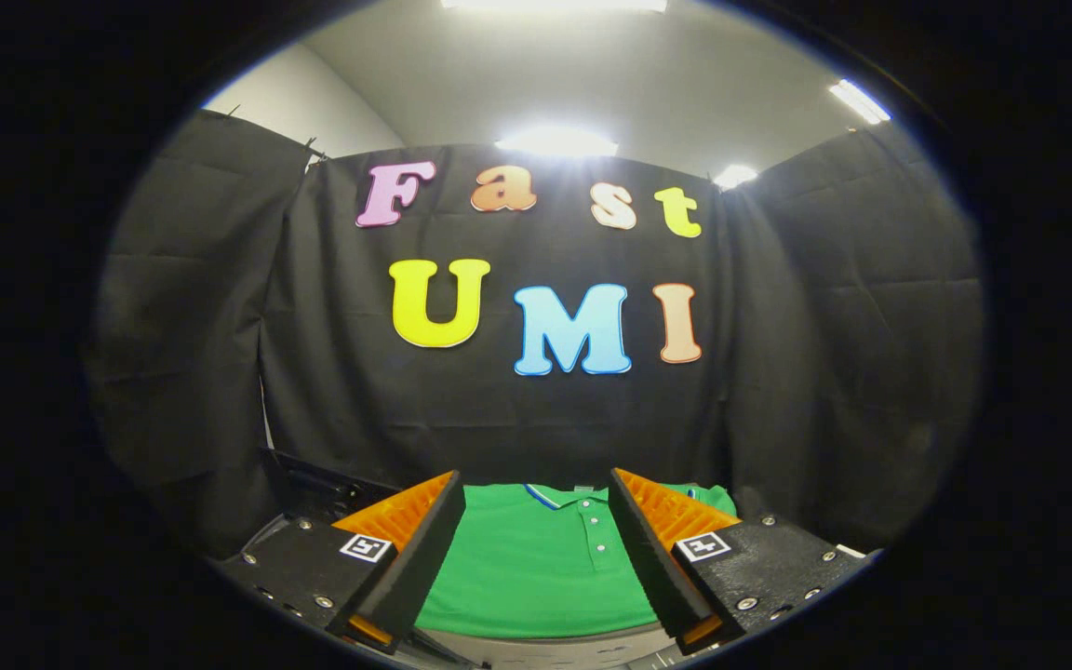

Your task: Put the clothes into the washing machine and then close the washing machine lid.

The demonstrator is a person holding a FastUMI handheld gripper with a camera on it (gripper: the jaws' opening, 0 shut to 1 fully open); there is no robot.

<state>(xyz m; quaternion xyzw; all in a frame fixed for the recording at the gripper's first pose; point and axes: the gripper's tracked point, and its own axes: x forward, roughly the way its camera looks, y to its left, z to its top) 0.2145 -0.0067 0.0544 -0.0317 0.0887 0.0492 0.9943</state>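
A green polo shirt with a buttoned placket and a striped collar lies flat on a pale surface below and ahead of me. My gripper stands open above it, with the shirt showing through the wide gap between the two fingers. Neither of the fingers touches the cloth. The shirt's sides are hidden behind the fingers.
The black cloth booth wall stands close behind the shirt and wraps round on both sides. A dark-edged object shows at the left behind the left finger; I cannot tell what it is.
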